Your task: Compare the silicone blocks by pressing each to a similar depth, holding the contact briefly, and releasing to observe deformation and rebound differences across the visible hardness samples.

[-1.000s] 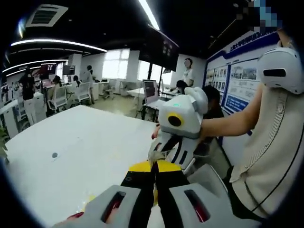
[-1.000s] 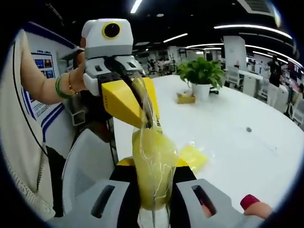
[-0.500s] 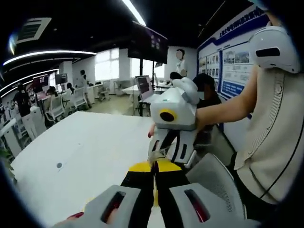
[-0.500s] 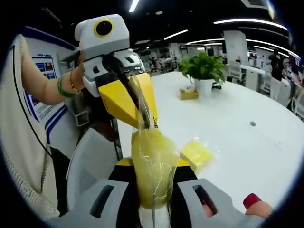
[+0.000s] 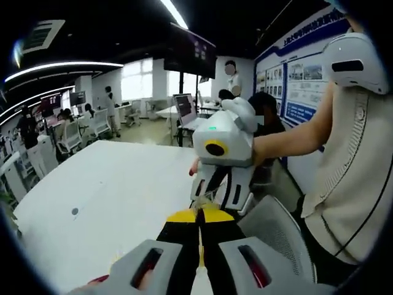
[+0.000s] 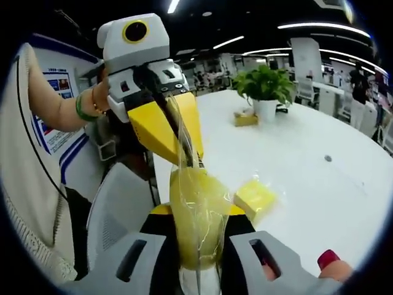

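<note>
A yellow silicone block (image 6: 196,224) in clear plastic wrap sits between the jaws of my right gripper (image 6: 198,212), which is shut on it. The wrap's top rises to my left gripper (image 6: 195,161), whose yellow jaws are shut on the plastic. In the left gripper view, my left gripper (image 5: 199,214) has its jaws pressed together, and the right gripper (image 5: 212,195) faces it just beyond. A second yellow block (image 6: 256,195), also wrapped, lies on the white table (image 6: 301,166) to the right of the held one. Both grippers hang above the table's edge.
A potted plant (image 6: 265,86) and a small yellow box (image 6: 245,118) stand farther along the table. A grey chair (image 6: 113,209) sits under the grippers at the table's edge. A person's arm and body are close by. Desks, chairs and people fill the room behind.
Both grippers keep their hold and their spacing. The views have shifted a little with the hands, and the loose block looks slightly nearer.
</note>
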Action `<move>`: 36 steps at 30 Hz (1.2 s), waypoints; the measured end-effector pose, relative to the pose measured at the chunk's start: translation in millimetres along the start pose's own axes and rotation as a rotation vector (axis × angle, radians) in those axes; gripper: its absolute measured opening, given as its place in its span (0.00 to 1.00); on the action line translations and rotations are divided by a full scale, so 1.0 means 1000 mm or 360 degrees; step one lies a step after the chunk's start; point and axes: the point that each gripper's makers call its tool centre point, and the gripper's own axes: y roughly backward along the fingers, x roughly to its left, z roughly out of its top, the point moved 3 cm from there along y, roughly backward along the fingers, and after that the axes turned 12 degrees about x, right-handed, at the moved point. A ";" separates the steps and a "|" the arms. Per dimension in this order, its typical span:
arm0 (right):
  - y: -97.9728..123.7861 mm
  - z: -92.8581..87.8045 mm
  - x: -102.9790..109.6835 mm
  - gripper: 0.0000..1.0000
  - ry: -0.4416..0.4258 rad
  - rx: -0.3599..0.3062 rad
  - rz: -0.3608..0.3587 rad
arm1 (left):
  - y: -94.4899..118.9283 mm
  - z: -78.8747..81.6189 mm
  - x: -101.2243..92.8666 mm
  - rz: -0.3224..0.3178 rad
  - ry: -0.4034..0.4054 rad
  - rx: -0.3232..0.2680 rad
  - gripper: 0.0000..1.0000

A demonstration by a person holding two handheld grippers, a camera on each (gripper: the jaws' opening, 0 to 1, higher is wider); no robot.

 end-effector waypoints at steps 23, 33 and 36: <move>-0.002 -0.001 0.004 0.22 0.0064 -0.0070 0.0042 | 0.001 0.001 -0.006 0.0059 0.0049 0.0105 0.00; -0.003 -0.002 0.003 0.24 0.0145 -0.0074 0.0000 | 0.000 0.001 -0.009 0.0058 0.0064 0.0132 0.00; -0.003 -0.002 0.002 0.26 0.0197 -0.0078 -0.0045 | 0.000 0.001 -0.010 0.0057 0.0066 0.0139 0.00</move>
